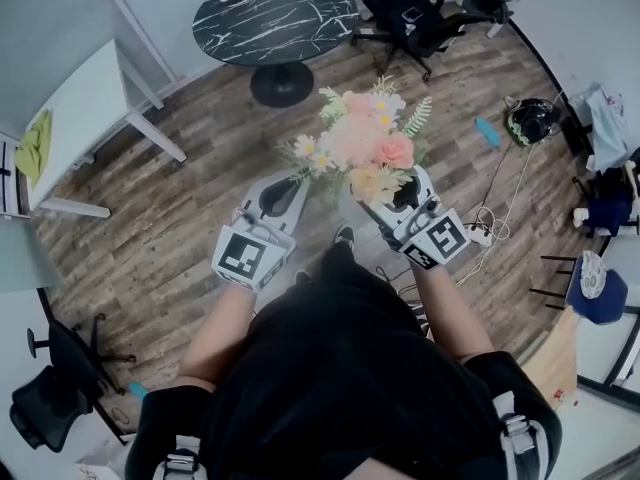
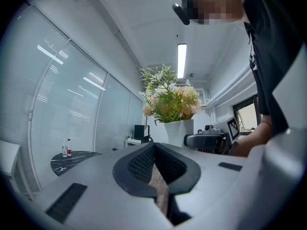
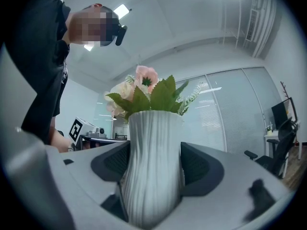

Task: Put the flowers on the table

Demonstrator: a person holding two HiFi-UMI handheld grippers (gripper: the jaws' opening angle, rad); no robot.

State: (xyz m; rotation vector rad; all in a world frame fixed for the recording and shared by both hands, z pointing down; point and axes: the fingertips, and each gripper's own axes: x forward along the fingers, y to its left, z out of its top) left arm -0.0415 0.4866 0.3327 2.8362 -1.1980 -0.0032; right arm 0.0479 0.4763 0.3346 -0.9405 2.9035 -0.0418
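In the head view both forearms reach forward from the person's body, side by side above the wooden floor. The right gripper is clamped on the white ribbed vase, holding the flowers upright at frame centre, below the round black table. The left gripper, just left of it, has its jaws together on nothing.

Pink-peach flowers upright in ribbed white vase, clamped by right gripper.
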